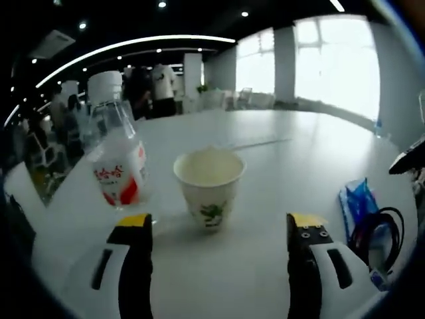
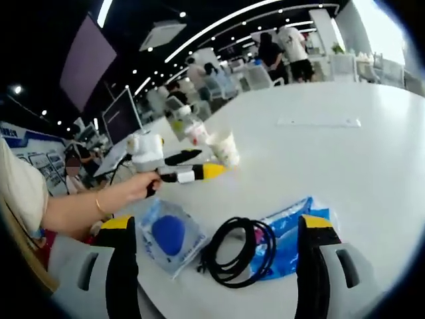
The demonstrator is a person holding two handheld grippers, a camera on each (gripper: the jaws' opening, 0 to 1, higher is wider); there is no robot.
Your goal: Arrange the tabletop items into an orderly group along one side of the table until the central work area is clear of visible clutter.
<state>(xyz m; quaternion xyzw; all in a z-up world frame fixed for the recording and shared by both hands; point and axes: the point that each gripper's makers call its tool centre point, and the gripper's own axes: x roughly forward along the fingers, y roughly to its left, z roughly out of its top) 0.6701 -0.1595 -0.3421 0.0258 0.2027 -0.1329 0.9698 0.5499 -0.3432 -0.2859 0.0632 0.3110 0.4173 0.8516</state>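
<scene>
Biggest risk we see: the paper cup (image 1: 209, 186) looks light and empty, so if our left gripper (image 1: 219, 232) comes in crooked, one jaw could clip it and knock it over, or shove it into the bottle (image 1: 118, 159) standing just beside it on the desk (image 1: 279, 133). The left gripper is spread wide, holding nothing, with the cup sitting centered just ahead of the jaws. In the right gripper view the person's hand (image 2: 136, 188) holds that left gripper out level toward the cup. Our right gripper (image 2: 216, 256) is also spread wide and empty, hovering low over a black cable (image 2: 238, 251), a blue packet (image 2: 289, 232) and a clear bag with a blue sponge (image 2: 169, 236).
</scene>
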